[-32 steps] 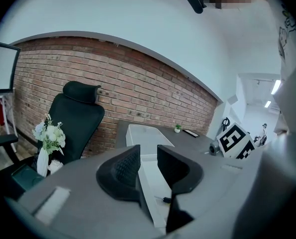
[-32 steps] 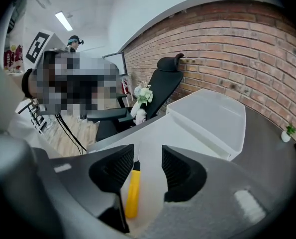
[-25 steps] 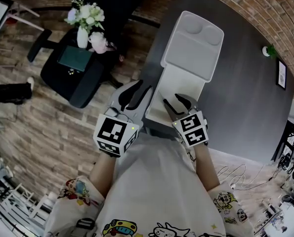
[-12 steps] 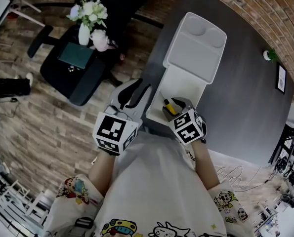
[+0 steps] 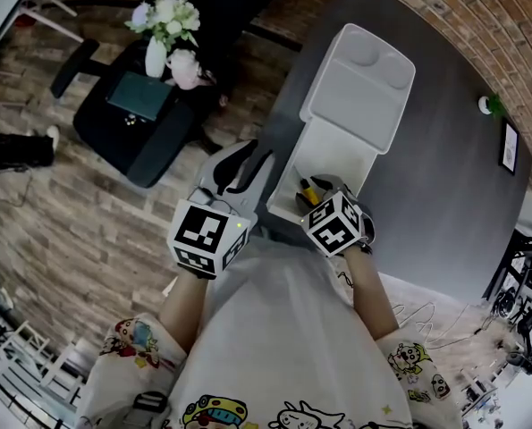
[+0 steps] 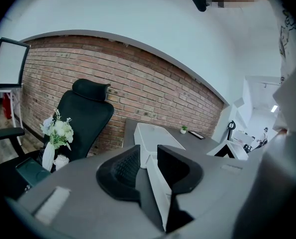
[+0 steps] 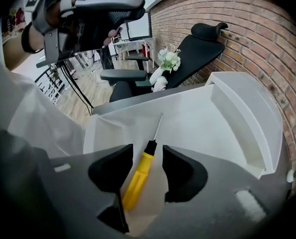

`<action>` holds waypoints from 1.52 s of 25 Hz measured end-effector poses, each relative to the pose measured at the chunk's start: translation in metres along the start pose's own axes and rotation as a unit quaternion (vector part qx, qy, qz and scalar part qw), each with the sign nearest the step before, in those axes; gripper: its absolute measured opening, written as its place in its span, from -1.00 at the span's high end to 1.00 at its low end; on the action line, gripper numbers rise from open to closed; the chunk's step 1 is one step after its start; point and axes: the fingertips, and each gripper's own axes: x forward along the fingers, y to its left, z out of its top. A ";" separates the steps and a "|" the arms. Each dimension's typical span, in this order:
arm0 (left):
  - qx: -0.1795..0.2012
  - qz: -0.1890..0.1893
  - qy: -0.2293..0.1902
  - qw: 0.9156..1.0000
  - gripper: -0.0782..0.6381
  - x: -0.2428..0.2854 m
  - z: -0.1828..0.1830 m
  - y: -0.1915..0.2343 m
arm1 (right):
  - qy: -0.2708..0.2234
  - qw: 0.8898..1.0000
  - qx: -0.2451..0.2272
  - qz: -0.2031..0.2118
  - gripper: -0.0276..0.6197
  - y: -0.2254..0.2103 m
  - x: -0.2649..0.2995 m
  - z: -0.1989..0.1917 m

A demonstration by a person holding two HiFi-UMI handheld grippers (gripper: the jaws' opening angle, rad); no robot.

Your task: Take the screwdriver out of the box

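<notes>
Over the near edge of the table (image 5: 426, 168), the head view shows my right gripper (image 5: 314, 188) dipped into the near end of the open white box (image 5: 330, 155). The yellow screwdriver (image 5: 308, 193) lies right at its fingertips. My left gripper (image 5: 249, 164) hangs just outside the box's left wall, so the right one is plainly nearer.

Along the left gripper view, my left fingers (image 6: 120, 168) stand a little apart with nothing between them. Only the box (image 6: 160, 138) shows beyond the gap.

Down the right gripper view, my right fingers (image 7: 110, 176) are parted wider than the screwdriver (image 7: 138, 176) and straddle its handle, one on each side, not clamped on it. I cannot tell whether the left pad brushes it. Its long axis runs almost straight away from me on the floor of the box (image 7: 237, 113), butt towards me, thin shaft pointing at the far end. Closing squarely across the handle looks like what comes next.
</notes>
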 end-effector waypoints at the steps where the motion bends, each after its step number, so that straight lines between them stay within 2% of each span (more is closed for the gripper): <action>1: -0.001 0.001 0.000 1.000 0.47 -0.001 0.000 0.001 | 0.004 1.000 -0.004 -0.002 0.33 0.000 0.001 -0.001; 7: -0.002 0.007 -0.002 1.000 0.47 -0.004 0.000 0.005 | 0.021 1.000 -0.021 -0.005 0.33 -0.001 0.008 -0.003; 22: -0.006 0.017 -0.006 1.000 0.47 -0.013 0.000 0.012 | 0.024 0.999 -0.035 -0.023 0.39 -0.001 0.009 -0.004; 33: -0.003 0.017 -0.008 1.000 0.48 -0.015 0.000 0.010 | 0.025 0.999 -0.019 -0.028 0.58 0.002 0.009 -0.006; 38: -0.002 0.017 -0.010 1.000 0.48 -0.015 0.001 0.010 | 0.036 0.998 -0.027 -0.043 0.66 -0.004 0.008 -0.008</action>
